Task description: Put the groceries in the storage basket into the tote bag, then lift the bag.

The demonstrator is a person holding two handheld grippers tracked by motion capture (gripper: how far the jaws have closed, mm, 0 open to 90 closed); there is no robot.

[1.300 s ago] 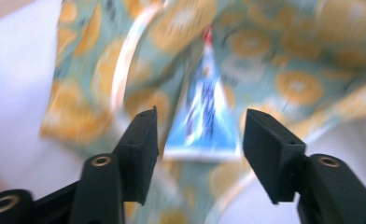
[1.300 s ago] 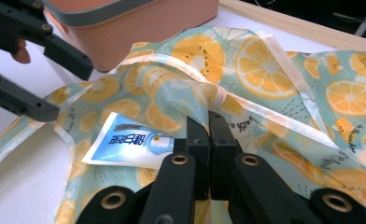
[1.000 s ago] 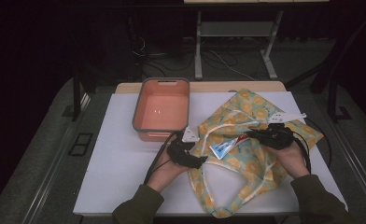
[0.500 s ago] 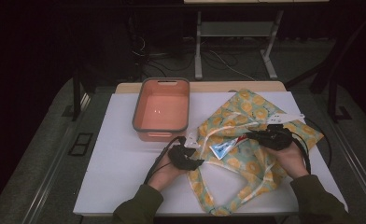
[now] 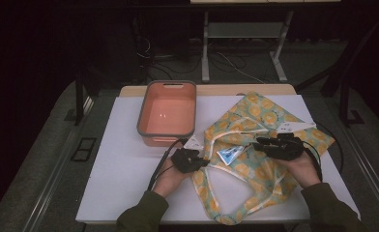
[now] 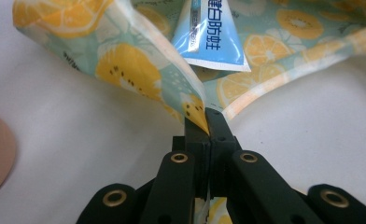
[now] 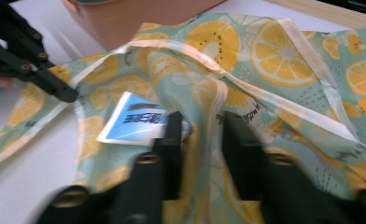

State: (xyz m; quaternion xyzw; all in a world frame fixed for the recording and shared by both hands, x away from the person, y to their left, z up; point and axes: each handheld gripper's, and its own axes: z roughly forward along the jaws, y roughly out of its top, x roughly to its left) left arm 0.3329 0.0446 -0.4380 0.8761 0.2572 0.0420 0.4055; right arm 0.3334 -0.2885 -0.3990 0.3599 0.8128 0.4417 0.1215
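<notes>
Left tool (image 6: 204, 122) pinches bag (image 5: 255, 159) edge; right tool (image 7: 200, 135) parted (tube (image 5: 228, 154) points left).

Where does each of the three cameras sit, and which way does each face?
High view: above the person's side, looking forward and down on the table, bin, bag; forearms, both hands show.
Left gripper view: on the left claw, looking along jaws shut on the bag's edge.
Right gripper view: on the right claw, jaws just opening, bag fabric between them; left claw farther off.
All share the bag and blue packet.
</notes>
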